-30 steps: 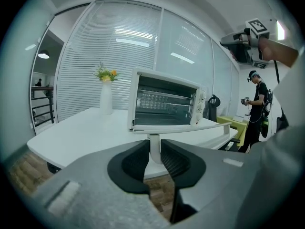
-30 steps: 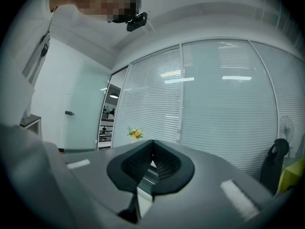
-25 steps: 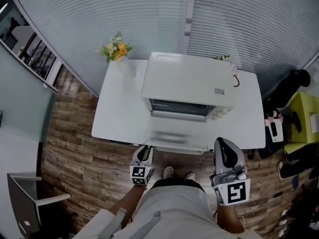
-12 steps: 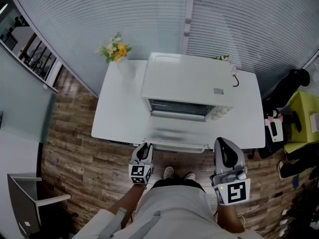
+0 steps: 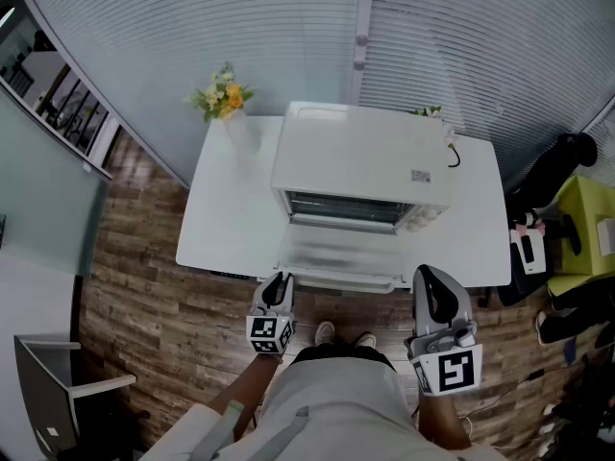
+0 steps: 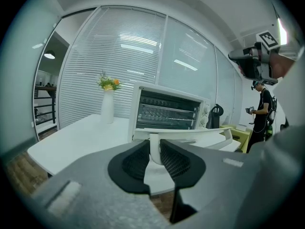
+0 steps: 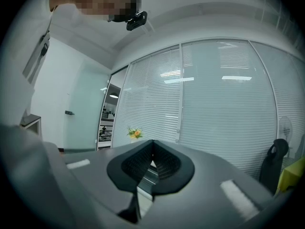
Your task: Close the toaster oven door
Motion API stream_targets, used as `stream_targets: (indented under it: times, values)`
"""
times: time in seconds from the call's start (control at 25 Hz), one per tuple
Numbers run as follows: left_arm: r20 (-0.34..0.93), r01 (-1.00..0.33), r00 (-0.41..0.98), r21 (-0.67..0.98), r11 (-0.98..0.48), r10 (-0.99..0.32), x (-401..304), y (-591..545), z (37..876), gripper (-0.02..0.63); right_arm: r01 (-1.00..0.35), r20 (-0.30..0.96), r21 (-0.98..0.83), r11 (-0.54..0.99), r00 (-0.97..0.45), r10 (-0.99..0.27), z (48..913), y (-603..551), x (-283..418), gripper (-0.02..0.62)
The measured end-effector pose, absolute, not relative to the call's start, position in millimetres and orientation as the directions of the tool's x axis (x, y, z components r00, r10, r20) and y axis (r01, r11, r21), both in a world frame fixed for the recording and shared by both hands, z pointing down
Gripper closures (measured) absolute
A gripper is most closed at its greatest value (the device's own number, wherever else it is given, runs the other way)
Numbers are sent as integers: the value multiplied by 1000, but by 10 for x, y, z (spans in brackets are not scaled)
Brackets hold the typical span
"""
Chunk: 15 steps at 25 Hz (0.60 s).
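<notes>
A white toaster oven (image 5: pixel 365 161) stands on a white table (image 5: pixel 226 219), its glass door (image 5: pixel 336 257) hinged down toward me and tilted a little above flat. My left gripper (image 5: pixel 279 291) is at the left end of the door's white handle (image 5: pixel 338 281). In the left gripper view its pads press on the handle's left post (image 6: pixel 154 149), with the oven's rack (image 6: pixel 167 111) visible behind. My right gripper (image 5: pixel 434 301) hangs off the table's front edge at the right, jaws together (image 7: pixel 152 149), holding nothing.
A vase of yellow flowers (image 5: pixel 233 113) stands on the table's far left corner. Window blinds (image 5: pixel 288 27) run behind the table. A black chair (image 5: pixel 567 161) and a yellow-green seat (image 5: pixel 586 209) are at the right. A person (image 6: pixel 262 109) stands far right.
The door's front edge has lifted slightly and drawn toward the oven, with my left gripper on the handle. The right gripper has stayed still.
</notes>
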<state>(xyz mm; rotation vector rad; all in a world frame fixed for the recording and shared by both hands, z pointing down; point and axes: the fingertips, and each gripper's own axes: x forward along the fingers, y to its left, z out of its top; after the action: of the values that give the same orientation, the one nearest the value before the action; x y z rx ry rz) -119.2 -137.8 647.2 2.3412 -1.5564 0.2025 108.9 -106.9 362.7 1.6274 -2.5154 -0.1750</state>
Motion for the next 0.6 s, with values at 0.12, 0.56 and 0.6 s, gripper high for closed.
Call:
stream_targets:
  times: [0.12,0.56,0.6]
  values:
    - [275,-916,396,187,-355,-876,-1188,-1418,6410,528,-897,53,172,408,-405,-913,3625,-1075,1091,591]
    - [264,-918,390,189,-349,-882,-1192,-1486,6308,526,-896,52,164,412,-409,-911,3628,-1084,1072,591]
    - [266,-918,390,190,-348,-882,-1193,-1486,6305,526,-896,51,164,412,-409,-911,3627,-1084,1071,591]
